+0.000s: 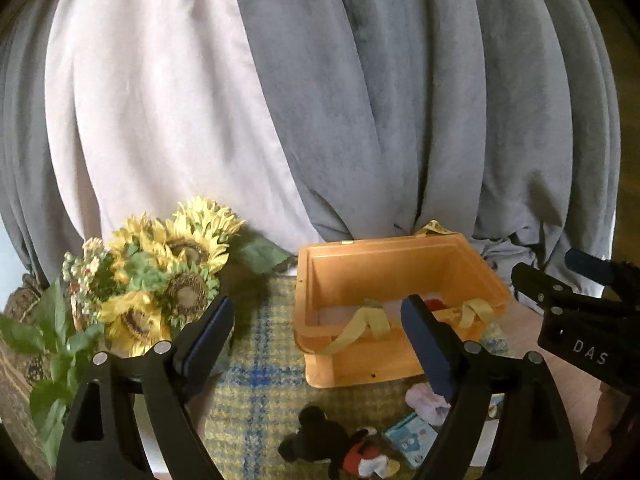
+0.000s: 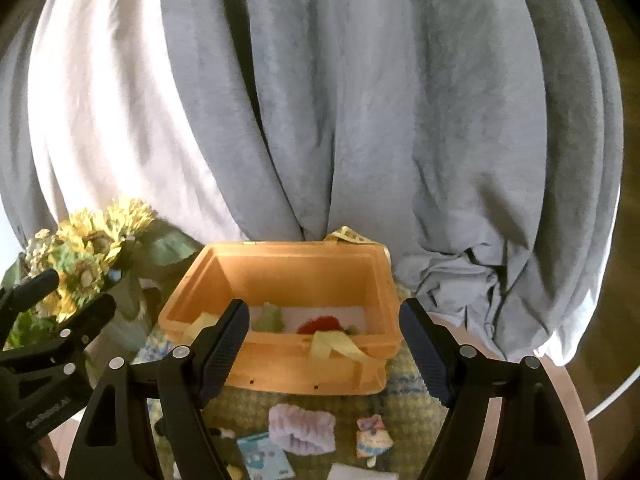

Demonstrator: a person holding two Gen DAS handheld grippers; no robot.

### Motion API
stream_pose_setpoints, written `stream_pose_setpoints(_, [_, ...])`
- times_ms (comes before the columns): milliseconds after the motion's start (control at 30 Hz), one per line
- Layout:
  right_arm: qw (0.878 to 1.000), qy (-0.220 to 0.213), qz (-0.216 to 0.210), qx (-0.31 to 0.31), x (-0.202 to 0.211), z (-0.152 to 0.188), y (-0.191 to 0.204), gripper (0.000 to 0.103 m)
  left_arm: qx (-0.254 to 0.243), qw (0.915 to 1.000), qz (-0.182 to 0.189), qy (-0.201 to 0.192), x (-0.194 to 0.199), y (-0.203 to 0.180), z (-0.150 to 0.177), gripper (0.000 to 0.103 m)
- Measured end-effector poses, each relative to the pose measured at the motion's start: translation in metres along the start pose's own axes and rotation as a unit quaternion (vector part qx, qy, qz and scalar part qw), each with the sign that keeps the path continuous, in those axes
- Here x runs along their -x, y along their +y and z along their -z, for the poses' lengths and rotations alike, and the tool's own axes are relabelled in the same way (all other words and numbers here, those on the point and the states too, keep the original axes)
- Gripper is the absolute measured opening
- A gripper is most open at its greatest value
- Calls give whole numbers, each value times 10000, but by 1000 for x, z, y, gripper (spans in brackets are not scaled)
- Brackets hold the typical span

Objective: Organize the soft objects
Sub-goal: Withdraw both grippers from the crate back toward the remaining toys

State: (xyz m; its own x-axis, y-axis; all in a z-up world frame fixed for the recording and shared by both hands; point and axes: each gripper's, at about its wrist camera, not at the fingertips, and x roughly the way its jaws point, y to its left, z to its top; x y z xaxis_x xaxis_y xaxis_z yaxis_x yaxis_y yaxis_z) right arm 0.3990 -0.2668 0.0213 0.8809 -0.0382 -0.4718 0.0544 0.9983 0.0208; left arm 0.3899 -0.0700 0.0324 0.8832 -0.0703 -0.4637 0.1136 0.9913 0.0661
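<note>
We see our left claw (image 1: 318,340) spread wide with nothing between its blue pads, hanging above the bench (image 1: 260,384) and its yellow-and-blue plaid cloth. Just below it and toward us lies a black mouse plush (image 1: 336,448) in red shorts, and beside that a pale blue card pack (image 1: 412,438) and a lilac fuzzy piece (image 1: 426,400) close against the right finger. Beyond the claw sits the orange bin (image 1: 360,360) with yellow straps draped over its near rim.

Our right claw (image 2: 324,344) is spread open too, empty, framing that same orange bin (image 2: 304,372) between its fingers. Inside the bin we make out a red soft thing (image 2: 320,324) and a green one (image 2: 270,318) on a pale floor. Nearer us than the bin, under the claw, lie the lilac headband (image 2: 302,428), a small pastel pouch (image 2: 374,438) to its right and the blue card pack (image 2: 264,456) to its left.

Off to the left stand sunflowers (image 1: 172,272), and grey and white curtains (image 1: 320,100) hang behind everything.
</note>
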Motion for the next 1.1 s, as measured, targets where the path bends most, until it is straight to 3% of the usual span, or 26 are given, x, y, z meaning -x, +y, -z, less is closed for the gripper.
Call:
stream_pose_setpoints(500, [9996, -274, -16, 16, 40, 42, 3, 78, 10, 9996, -139, -262, 41, 3, 43, 87])
stream_pose_setpoints(1100, [9992, 332, -173, 103, 33, 105, 14, 78, 29, 9992, -49, 398, 39, 4, 107, 87])
